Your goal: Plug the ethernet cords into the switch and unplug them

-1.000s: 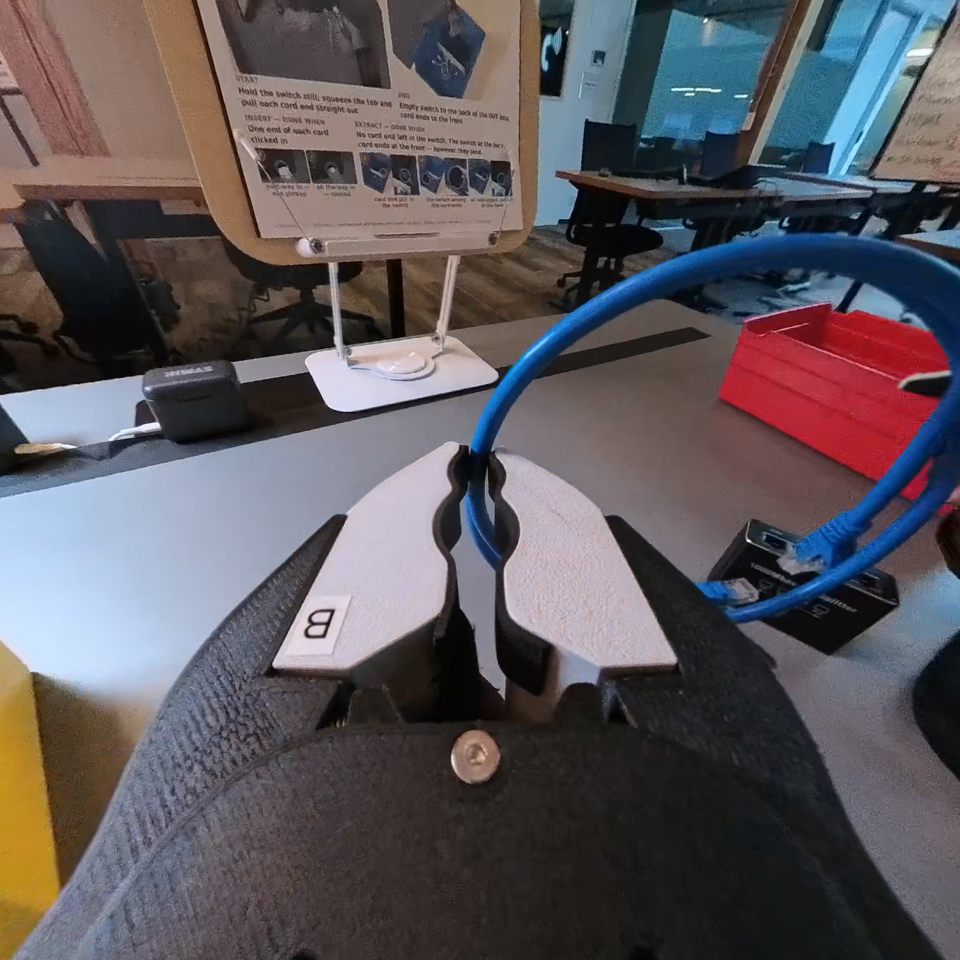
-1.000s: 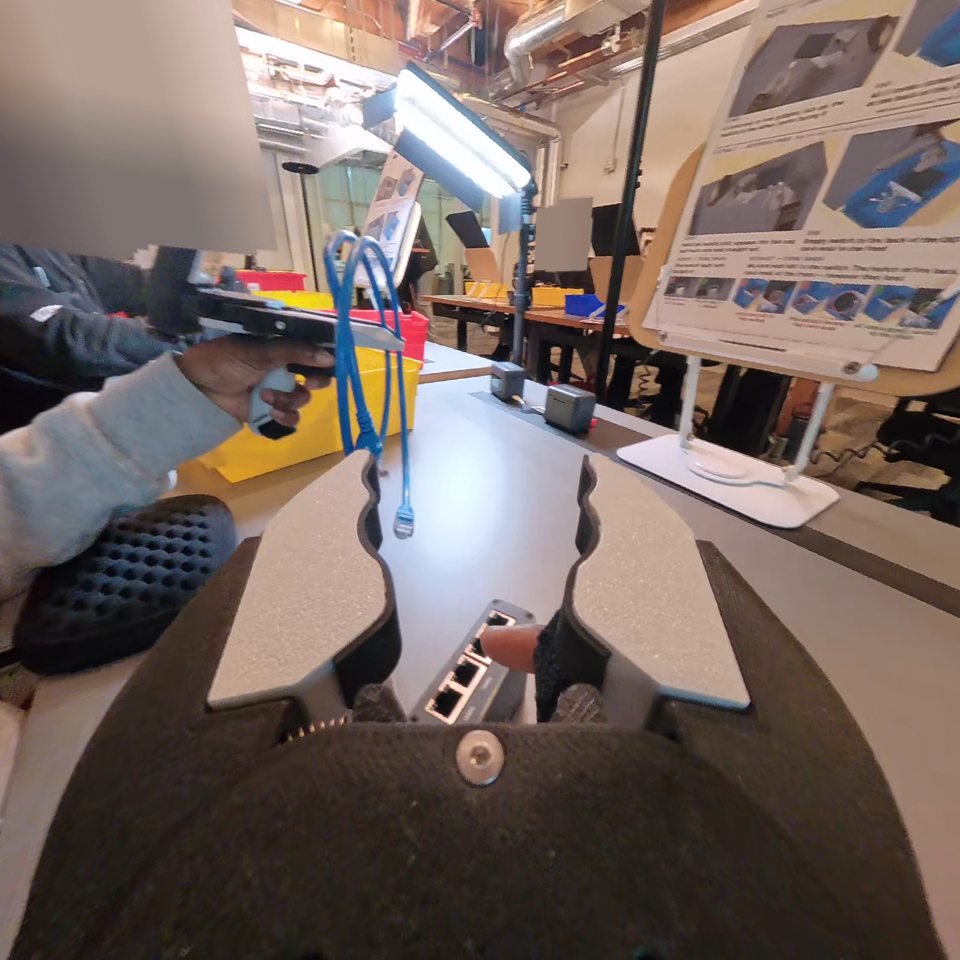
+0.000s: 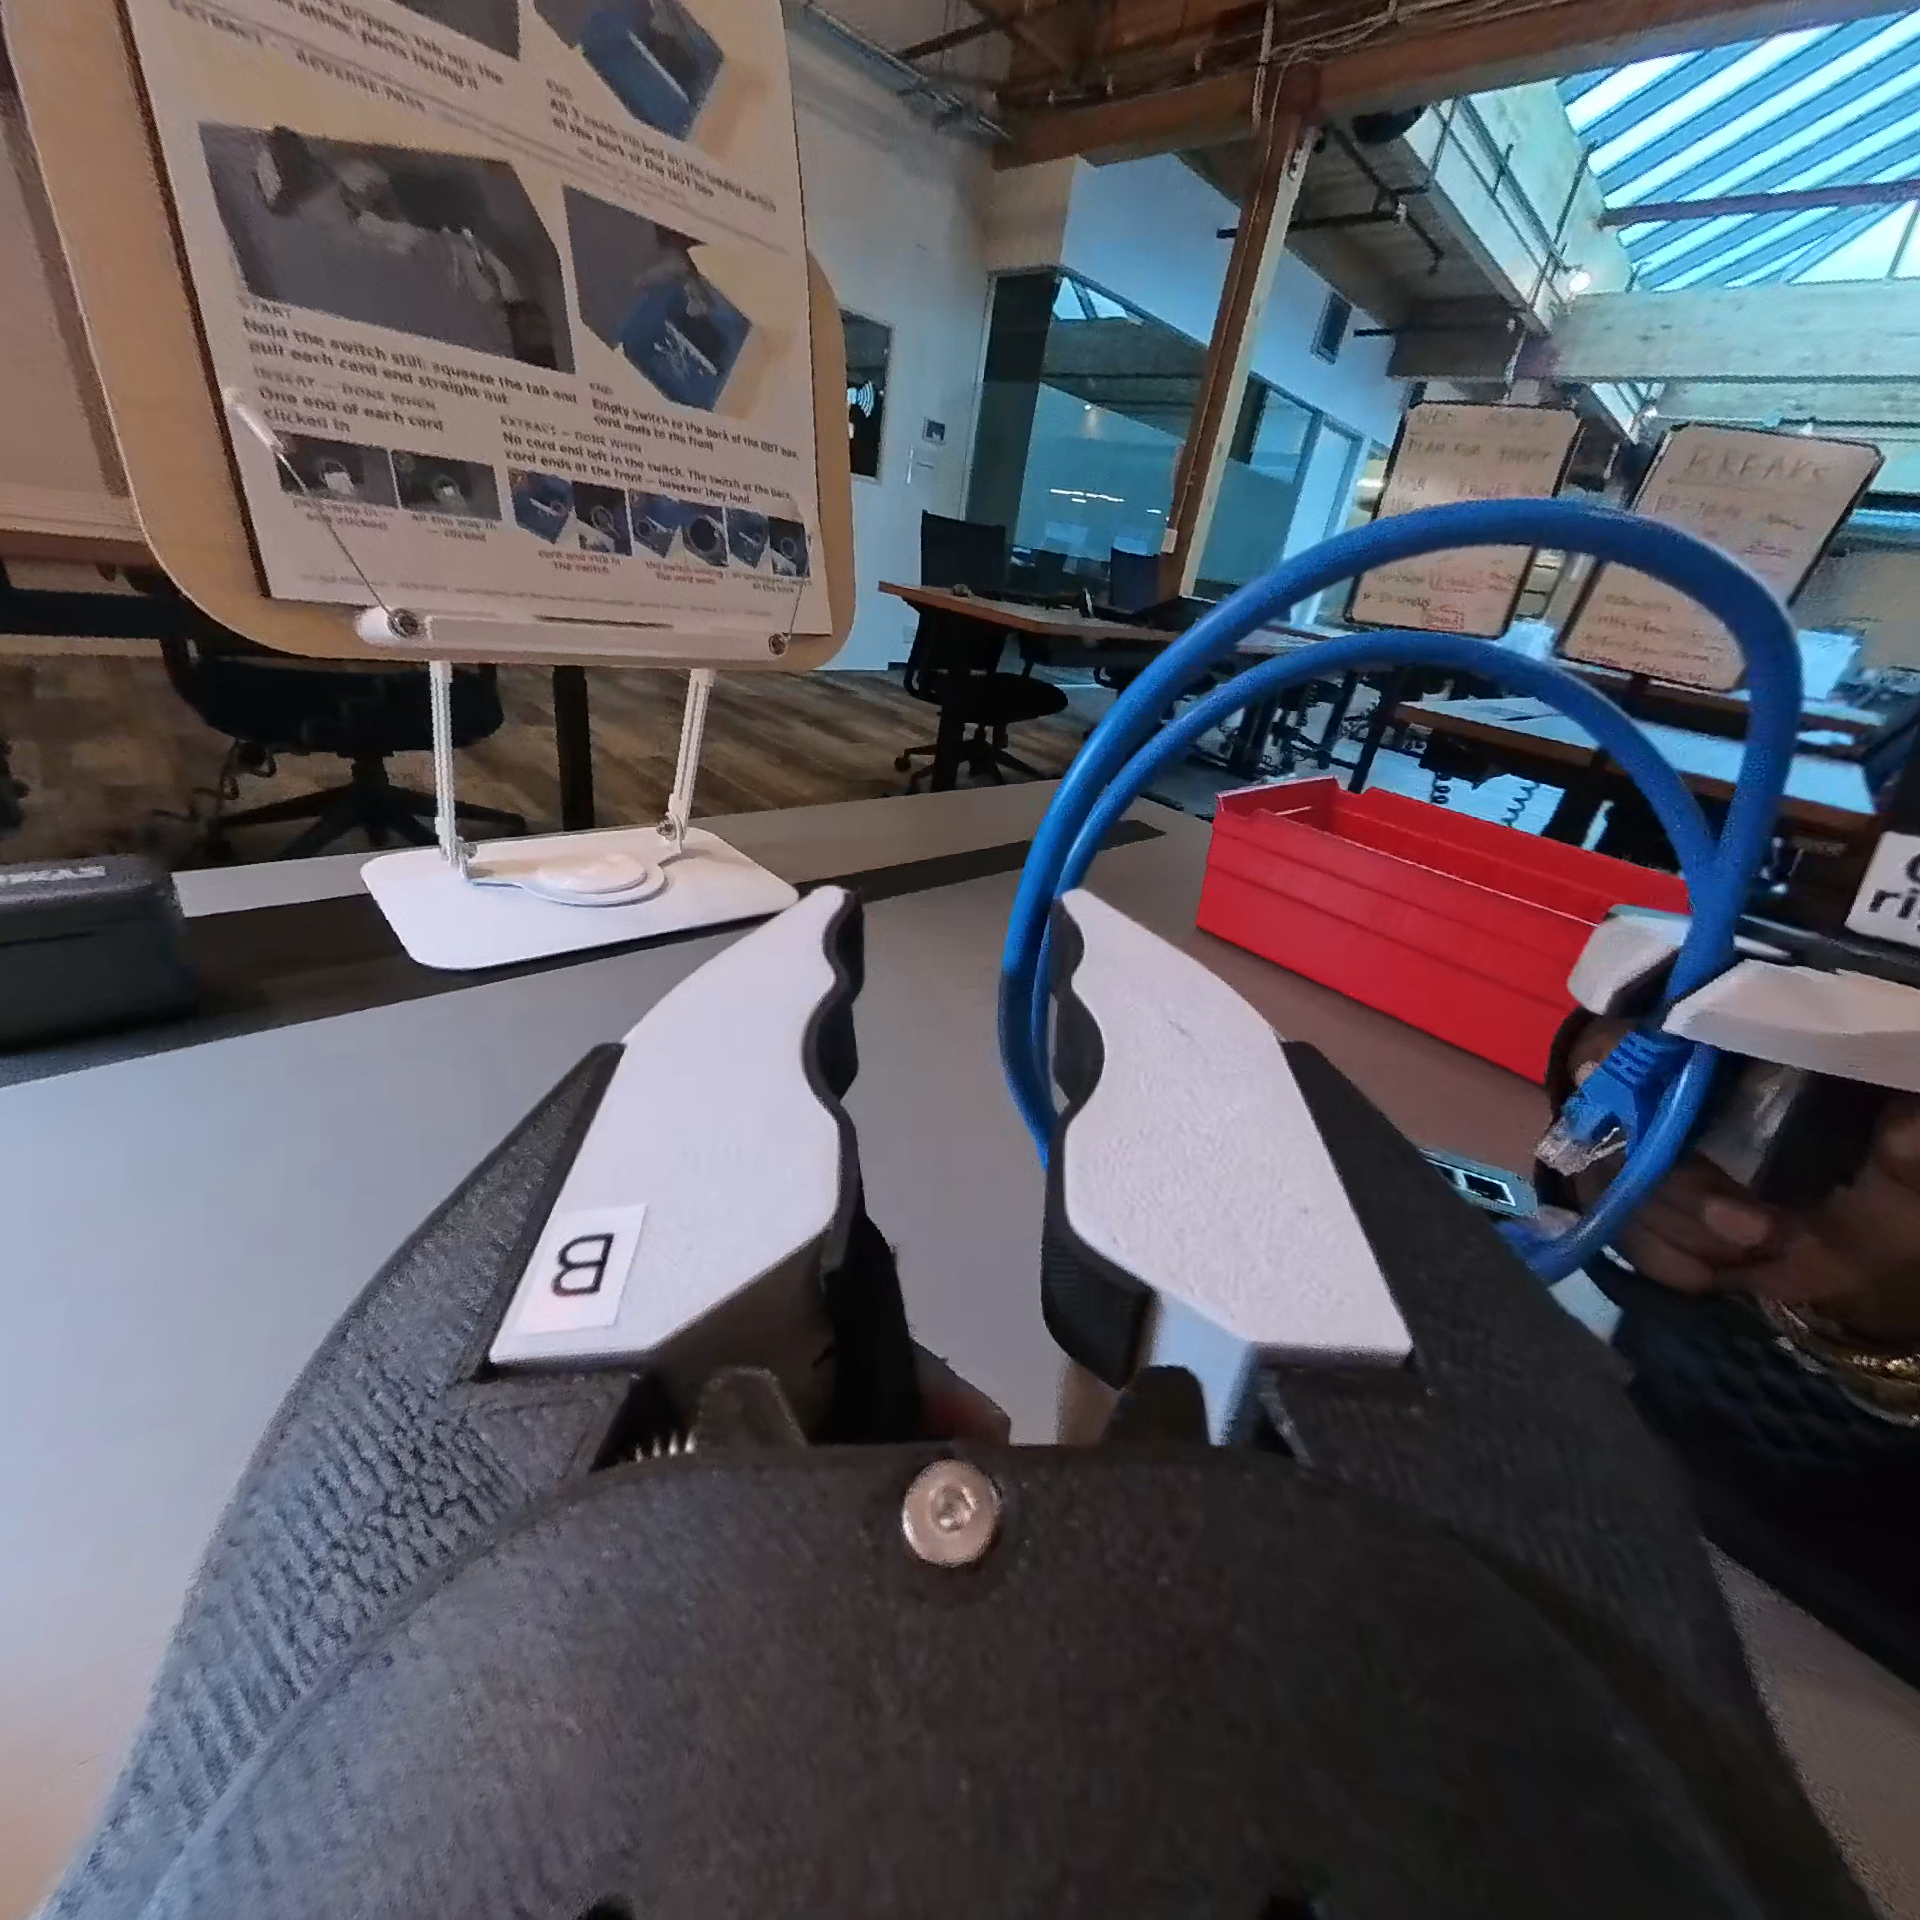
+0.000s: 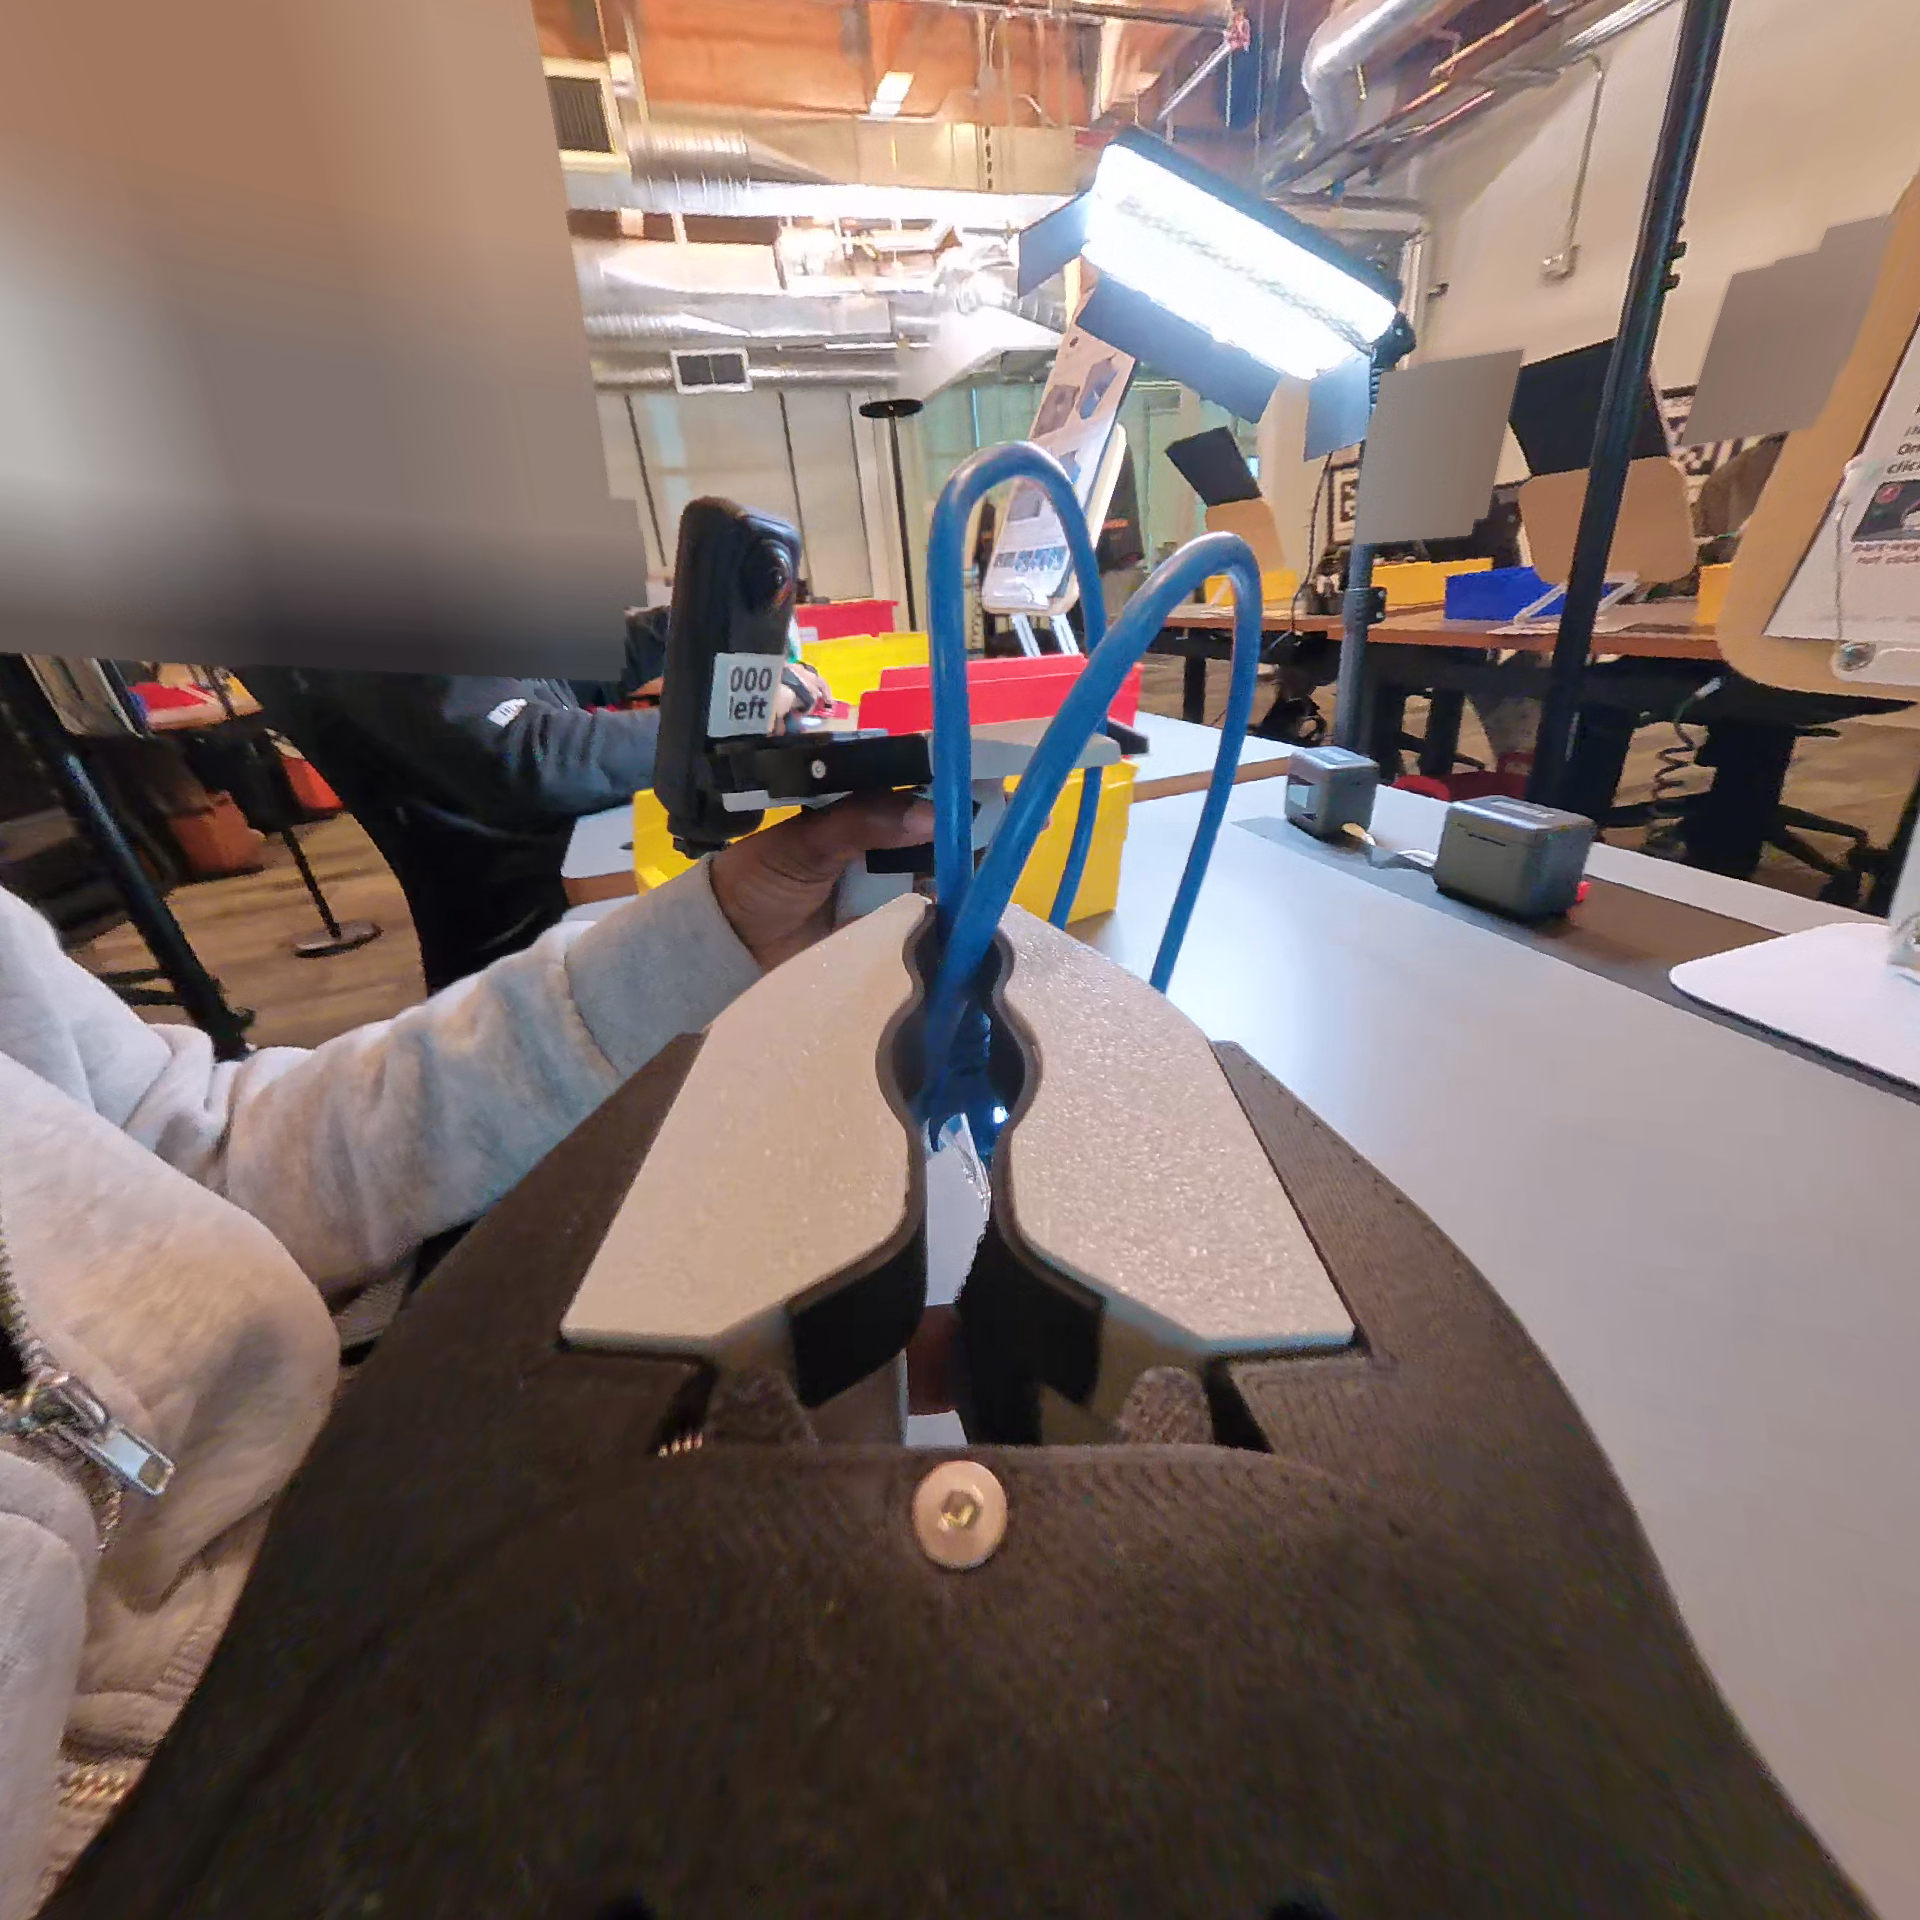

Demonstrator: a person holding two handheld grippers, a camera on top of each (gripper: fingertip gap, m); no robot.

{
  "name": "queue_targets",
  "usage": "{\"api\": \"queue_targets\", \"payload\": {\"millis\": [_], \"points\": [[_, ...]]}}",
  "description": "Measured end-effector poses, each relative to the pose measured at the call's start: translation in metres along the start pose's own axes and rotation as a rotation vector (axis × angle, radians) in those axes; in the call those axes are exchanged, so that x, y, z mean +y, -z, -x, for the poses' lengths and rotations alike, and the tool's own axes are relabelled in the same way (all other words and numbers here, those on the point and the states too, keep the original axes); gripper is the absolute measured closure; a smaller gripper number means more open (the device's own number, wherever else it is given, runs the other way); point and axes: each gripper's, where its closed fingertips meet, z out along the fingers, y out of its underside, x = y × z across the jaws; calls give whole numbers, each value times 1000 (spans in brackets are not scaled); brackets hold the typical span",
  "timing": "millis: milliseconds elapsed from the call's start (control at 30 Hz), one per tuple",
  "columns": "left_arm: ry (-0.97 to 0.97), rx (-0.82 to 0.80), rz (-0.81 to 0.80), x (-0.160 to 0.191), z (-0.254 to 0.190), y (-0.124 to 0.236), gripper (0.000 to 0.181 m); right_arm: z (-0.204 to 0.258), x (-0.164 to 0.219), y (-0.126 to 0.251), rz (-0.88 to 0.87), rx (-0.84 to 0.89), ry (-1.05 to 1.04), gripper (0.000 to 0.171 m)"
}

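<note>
Now right gripper (image 4: 956, 1039) clamps blue cord (image 4: 1049, 748) beside its plug, left gripper (image 3: 956, 1023) spread; coil's springiness could twist plug off-line from switch (image 3: 1475, 1184)

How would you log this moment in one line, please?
left tool: open | right tool: shut on blue cord | switch: on table

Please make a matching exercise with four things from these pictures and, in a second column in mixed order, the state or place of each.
Things:
1. left gripper
2. right gripper
3. blue cord
4. red bin

States or places:
A. curls in loops above the table
B. jaws apart, clamping nothing
C. stands on the table, far right side
D. jaws closed on the cord near its plug

Pairs: 1-B, 2-D, 3-A, 4-C
</note>
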Motion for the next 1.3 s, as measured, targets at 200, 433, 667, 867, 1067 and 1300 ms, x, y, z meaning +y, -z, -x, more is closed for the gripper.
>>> {"api": "queue_targets", "payload": {"millis": [200, 433, 667, 867, 1067, 1300], "points": [[-138, -23, -85, -15, -3, 8, 145, 2, 4, 0, 11, -43, -65, 165], [-208, 36, -144, -27, -11, 21, 143, 1, 9, -1, 34, -51, -90, 165], [-348, 290, -156, -68, -57, 65, 129, 3, 16, -3, 131, -72, -91, 166], [-830, 437, 215, -23, -123, 54, 125, 13, 29, -9, 324, -147, -192, 166], [-998, 557, 502, 22, -127, 37, 133, 37, 39, -9, 527, -245, -98, 166], [-1004, 585, 647, 53, -120, 43, 167, 44, 51, -3, 691, -290, 112, 161]]}}
